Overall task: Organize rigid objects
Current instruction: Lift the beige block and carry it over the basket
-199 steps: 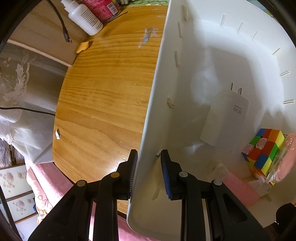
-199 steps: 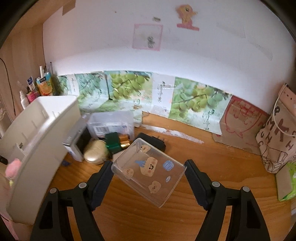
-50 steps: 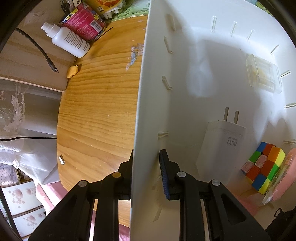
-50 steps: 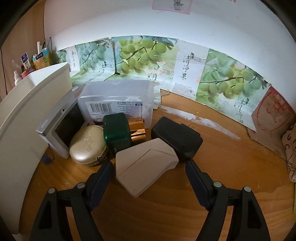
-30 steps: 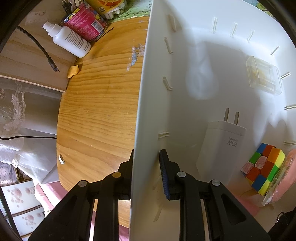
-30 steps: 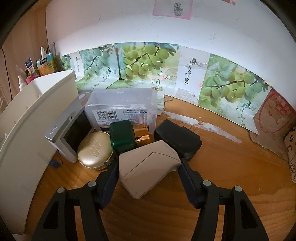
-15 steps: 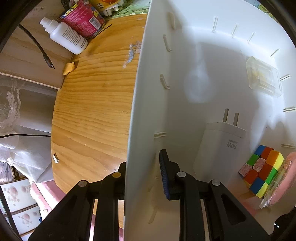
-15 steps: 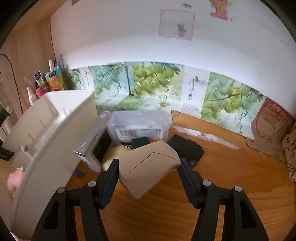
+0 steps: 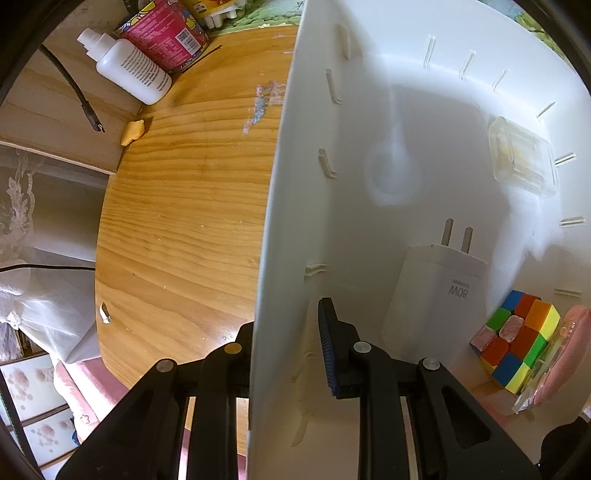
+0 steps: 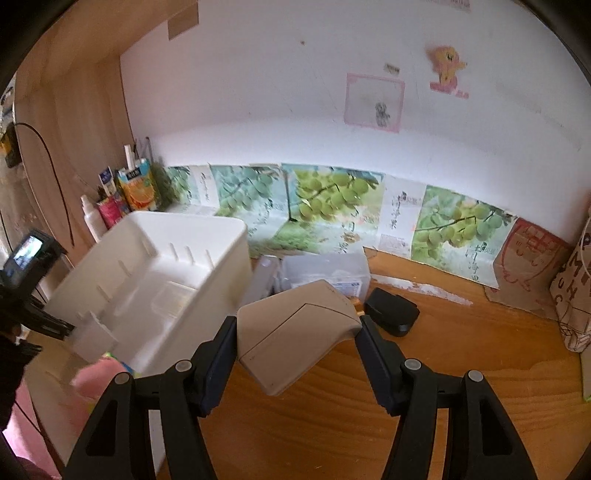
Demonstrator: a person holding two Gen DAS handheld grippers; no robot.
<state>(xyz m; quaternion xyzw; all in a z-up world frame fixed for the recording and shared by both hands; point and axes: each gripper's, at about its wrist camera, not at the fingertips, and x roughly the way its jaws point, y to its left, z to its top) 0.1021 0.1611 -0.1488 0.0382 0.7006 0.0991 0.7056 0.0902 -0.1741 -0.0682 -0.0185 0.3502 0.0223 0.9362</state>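
My left gripper [image 9: 291,332] is shut on the near wall of a white plastic bin [image 9: 295,192], one finger outside, one inside. Inside the bin lie a white charger [image 9: 436,291], a colour cube [image 9: 517,343], a clear small case [image 9: 524,162] and a pink item [image 9: 569,350]. My right gripper [image 10: 295,343] is shut on a beige angular case [image 10: 295,328], held above the wooden table. The same bin [image 10: 155,280] stands to its left in the right wrist view.
Behind the beige case sit a clear lidded box [image 10: 325,273] and a black case [image 10: 391,310] on the table [image 10: 461,350]. A white bottle [image 9: 129,70] and a pink can [image 9: 162,33] stand at the table's far left. A printed bag [image 10: 576,295] is at the right.
My right gripper has risen with the beige case and drawn back from the pile, bringing the bin's inside into view. The left gripper keeps its hold on the bin wall.
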